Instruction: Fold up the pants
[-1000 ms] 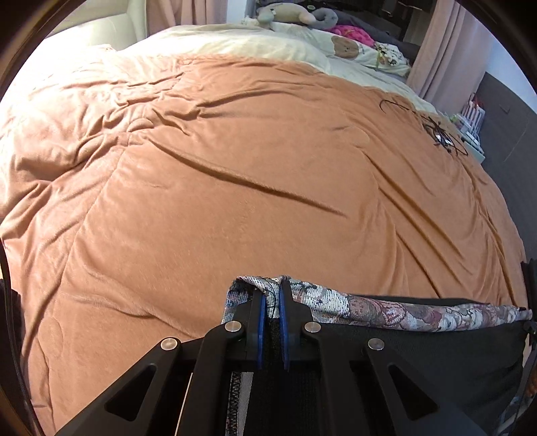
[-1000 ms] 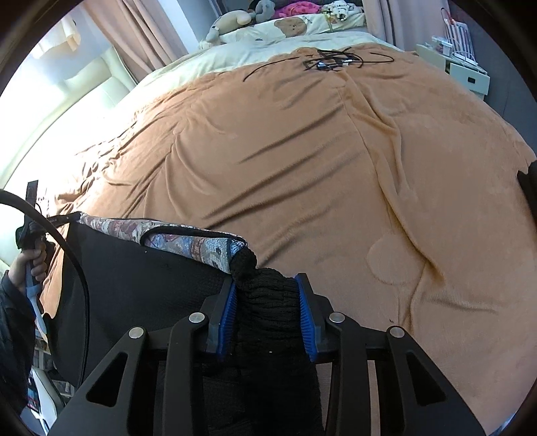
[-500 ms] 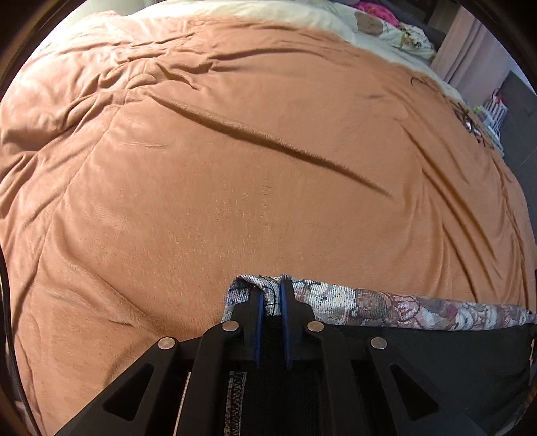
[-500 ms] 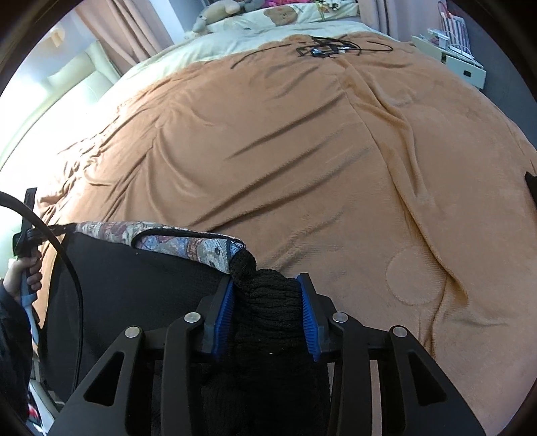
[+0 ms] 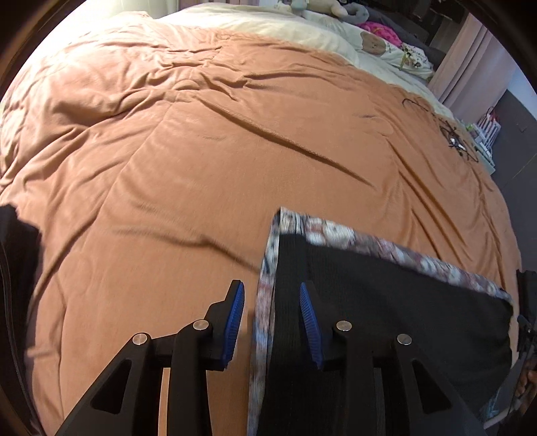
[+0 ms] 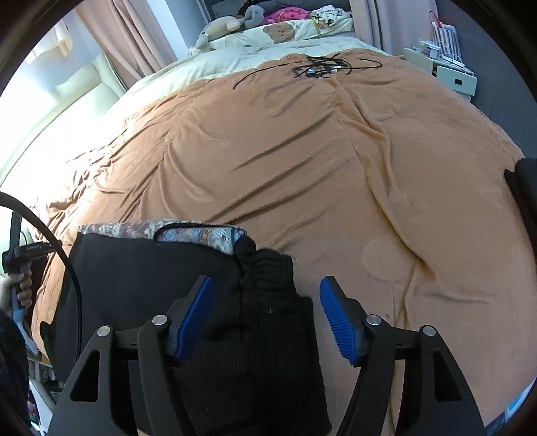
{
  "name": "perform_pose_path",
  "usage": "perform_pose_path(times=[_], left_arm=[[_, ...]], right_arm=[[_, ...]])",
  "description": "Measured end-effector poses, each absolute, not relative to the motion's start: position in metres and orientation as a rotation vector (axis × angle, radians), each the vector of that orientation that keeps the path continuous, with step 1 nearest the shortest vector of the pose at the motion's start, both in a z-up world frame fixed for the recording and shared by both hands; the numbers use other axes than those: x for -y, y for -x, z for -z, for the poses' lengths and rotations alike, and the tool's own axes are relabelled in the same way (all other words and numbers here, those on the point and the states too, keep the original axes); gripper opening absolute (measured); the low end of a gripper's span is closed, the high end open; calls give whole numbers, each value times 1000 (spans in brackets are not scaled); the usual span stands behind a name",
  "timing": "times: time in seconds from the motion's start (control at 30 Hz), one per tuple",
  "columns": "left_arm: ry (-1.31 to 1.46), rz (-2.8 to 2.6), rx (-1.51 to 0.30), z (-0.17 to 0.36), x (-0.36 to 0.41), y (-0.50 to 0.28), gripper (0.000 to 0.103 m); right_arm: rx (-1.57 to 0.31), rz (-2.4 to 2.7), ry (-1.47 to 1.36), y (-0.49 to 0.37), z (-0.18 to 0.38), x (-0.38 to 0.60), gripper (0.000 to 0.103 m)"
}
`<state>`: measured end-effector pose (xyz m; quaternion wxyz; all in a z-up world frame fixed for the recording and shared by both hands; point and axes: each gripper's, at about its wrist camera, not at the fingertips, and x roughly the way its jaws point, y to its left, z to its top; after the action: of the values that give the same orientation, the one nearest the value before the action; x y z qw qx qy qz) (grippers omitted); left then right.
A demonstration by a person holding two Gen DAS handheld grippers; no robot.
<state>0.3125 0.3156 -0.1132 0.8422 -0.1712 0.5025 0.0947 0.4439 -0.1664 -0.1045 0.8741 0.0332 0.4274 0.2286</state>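
Observation:
The black pants (image 5: 386, 302) with a patterned woven trim (image 5: 335, 234) lie on the orange blanket (image 5: 235, 151) at the near edge of the bed. My left gripper (image 5: 272, 305) is open, its blue pads on either side of the pants' left edge. In the right wrist view the pants (image 6: 151, 268) lie flat with a ribbed black waistband corner (image 6: 268, 285) between the spread pads of my open right gripper (image 6: 265, 305). Neither gripper holds the cloth.
A tangle of black cables (image 6: 319, 68) lies on the far part of the blanket. Pillows and stuffed toys (image 6: 228, 28) sit at the headboard. A white bedside shelf (image 6: 453, 72) stands at the right. The other handle and hand show at left (image 6: 20, 285).
Both grippers have opened and let go of the pants. The pants now rest on the blanket, and both grippers have drawn back slightly.

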Motion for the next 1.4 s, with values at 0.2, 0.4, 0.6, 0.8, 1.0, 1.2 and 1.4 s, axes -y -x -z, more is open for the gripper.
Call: perform_pose_path(times=[0.2, 0.4, 0.6, 0.8, 1.0, 1.2, 1.4], left_arm=[[389, -190, -1056, 103, -306, -271, 46], [453, -200, -1051, 105, -297, -223, 50], [552, -224, -1021, 109, -288, -174, 50], [629, -233, -988, 108, -277, -137, 50], [733, -239, -976, 116, -268, -117, 58], [854, -225, -958, 136, -256, -108, 61], [956, -213, -913, 153, -252, -107, 75]], right_arm=[[-881, -488, -73, -422, 99, 180, 72], [-877, -496, -81, -401, 97, 188, 83], [-874, -541, -86, -384, 99, 189, 84], [-883, -564, -86, -374, 105, 192, 84], [-897, -599, -96, -370, 113, 191, 84], [-926, -637, -95, -366, 122, 188, 84], [-950, -647, -112, -371, 126, 191, 84]])
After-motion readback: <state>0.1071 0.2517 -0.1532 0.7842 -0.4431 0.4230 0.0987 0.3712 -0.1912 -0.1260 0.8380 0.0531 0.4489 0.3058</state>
